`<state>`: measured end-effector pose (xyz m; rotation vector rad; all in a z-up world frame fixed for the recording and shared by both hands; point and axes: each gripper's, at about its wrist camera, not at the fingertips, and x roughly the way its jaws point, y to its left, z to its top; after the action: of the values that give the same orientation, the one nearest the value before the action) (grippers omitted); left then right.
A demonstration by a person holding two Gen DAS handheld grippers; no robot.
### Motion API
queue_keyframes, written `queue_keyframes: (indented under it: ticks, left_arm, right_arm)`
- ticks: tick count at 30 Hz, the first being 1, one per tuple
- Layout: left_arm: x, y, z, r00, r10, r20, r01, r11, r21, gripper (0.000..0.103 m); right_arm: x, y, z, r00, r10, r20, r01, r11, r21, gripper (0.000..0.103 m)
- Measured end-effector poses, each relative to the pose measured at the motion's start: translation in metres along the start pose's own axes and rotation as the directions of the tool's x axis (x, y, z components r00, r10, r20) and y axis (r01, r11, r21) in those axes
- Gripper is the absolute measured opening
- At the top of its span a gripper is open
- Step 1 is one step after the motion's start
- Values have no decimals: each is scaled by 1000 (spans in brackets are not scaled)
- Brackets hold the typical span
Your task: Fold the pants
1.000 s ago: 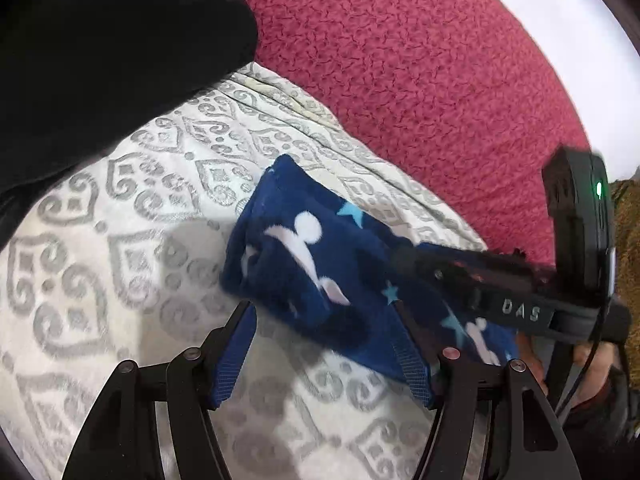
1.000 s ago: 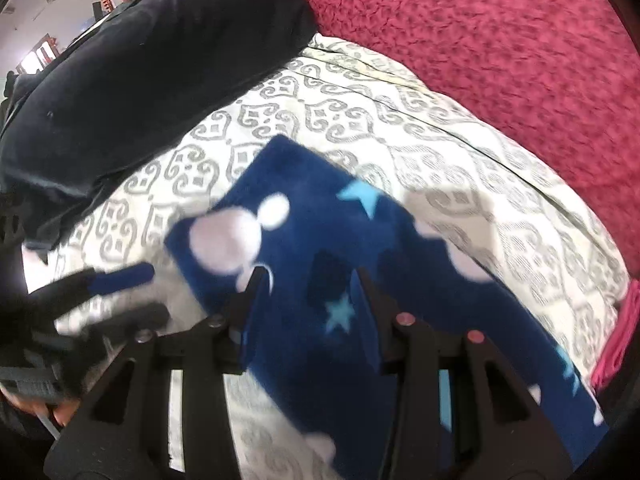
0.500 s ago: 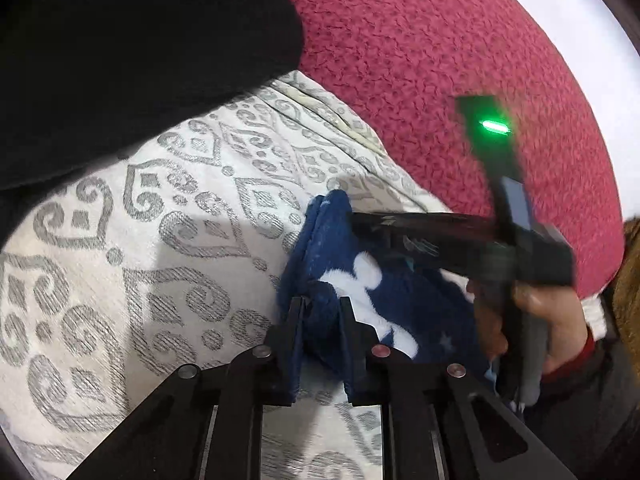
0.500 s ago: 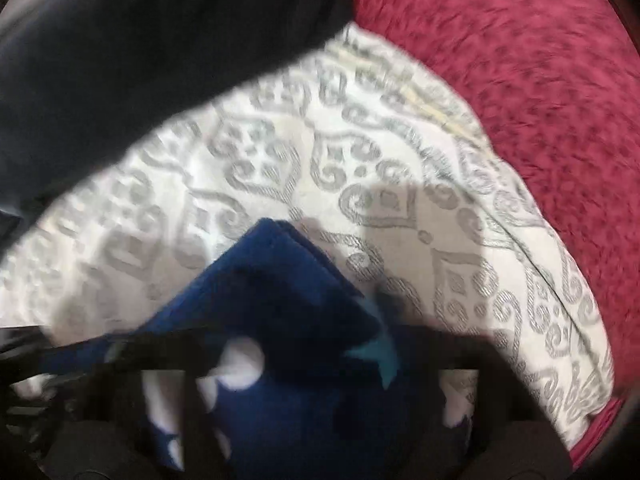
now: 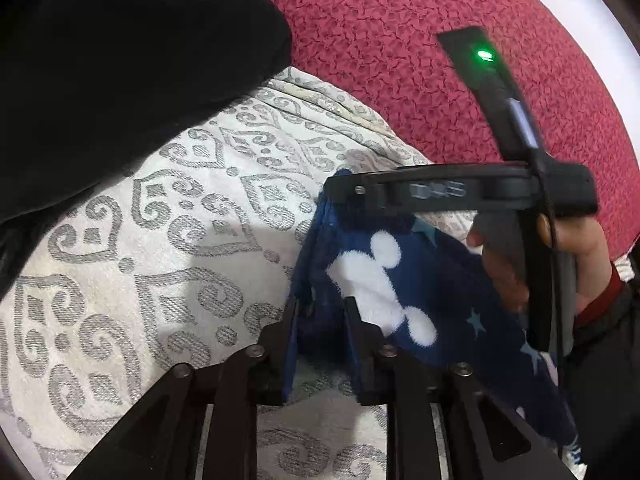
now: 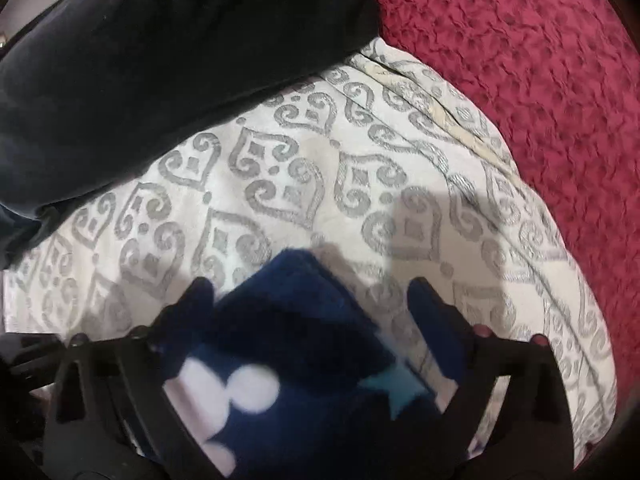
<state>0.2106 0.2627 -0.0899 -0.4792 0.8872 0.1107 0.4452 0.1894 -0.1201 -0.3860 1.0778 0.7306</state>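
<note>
My left gripper [image 5: 320,340] pinches the near folded edge of the blue fleece pants [image 5: 420,280], which lie on the grey-patterned white bedspread [image 5: 140,260], at about 6 o'clock in the left wrist view. My right gripper [image 6: 312,312] stands wide apart around the far corner of the bundle at 6 o'clock in its own blurred view, gripping nothing that I can make out. The fleece looks soft, light and thick; I judge it will sag and bunch, so the stacked edges are the best hold. No containers are visible. A dark cushion [image 6: 160,60] lies at 11 o'clock, a red cover [image 5: 440,60] at 1 o'clock.
</note>
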Motion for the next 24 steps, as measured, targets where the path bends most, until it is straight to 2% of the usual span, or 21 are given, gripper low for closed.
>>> queue_keyframes:
  ticks: [1, 2, 5, 8, 10, 11, 12, 14, 15, 16, 18, 20, 22, 24]
  left_arm:
    - [1, 1, 0, 1000, 3, -1, -3, 1000, 0, 25]
    - [2, 1, 0, 1000, 1, -5, -1, 1000, -3, 25]
    - [0, 5, 0, 1000, -21, 2, 21, 1000, -19, 25]
    - [1, 6, -1, 1000, -13, 2, 13, 1000, -18, 25]
    - [6, 6, -1, 1000, 1, -15, -1, 1000, -19, 26]
    - [6, 8, -1, 1000, 2, -18, -3, 1000, -25, 28]
    - [5, 8, -1, 1000, 1, -15, -1, 1000, -29, 28]
    - [3, 11, -1, 1000, -3, -9, 3, 999, -39, 33]
    - [2, 12, -1, 1000, -3, -7, 2, 999, -46, 36]
    - [1, 13, -1, 1000, 0, -10, -1, 999, -53, 41]
    - [0, 16, -1, 1000, 3, -27, -5, 997, -72, 50]
    - [-2, 19, -4, 997, -41, -60, 35, 995, -95, 66]
    - [2, 17, -5, 993, -84, -80, 76, 992, -102, 79]
    - [7, 14, -2, 994, -73, -84, 65, 993, -94, 79]
  right_arm:
    - [8, -4, 2, 998, 31, -46, -29, 999, 42, 11]
    - [9, -6, 5, 999, 22, -44, -19, 998, 64, 6]
    - [-4, -3, 10, 999, -21, 44, 20, 999, 36, 7]
    - [-2, -4, 19, 997, -28, 71, 25, 999, 37, 8]
    - [21, -1, 22, 998, -49, 30, 49, 999, -3, 16]
    - [28, 0, 23, 998, -60, -18, 60, 998, -22, 22]
    - [33, -3, 22, 994, -88, -60, 86, 996, -29, 34]
    - [14, -11, 17, 997, -75, -24, 76, 997, 18, 37]
    - [-5, -18, 12, 998, -59, 6, 59, 996, 67, 44]
    - [-27, -26, 5, 997, -65, 37, 60, 991, 116, 58]
    - [-67, -39, -13, 993, -92, 69, 79, 982, 170, 71]
    - [-100, -45, -38, 995, -88, 57, 75, 977, 198, 71]
    - [-120, -51, -74, 999, -37, 16, 32, 964, 264, 71]
    - [-132, -51, -112, 999, 24, -23, -15, 941, 339, 71]
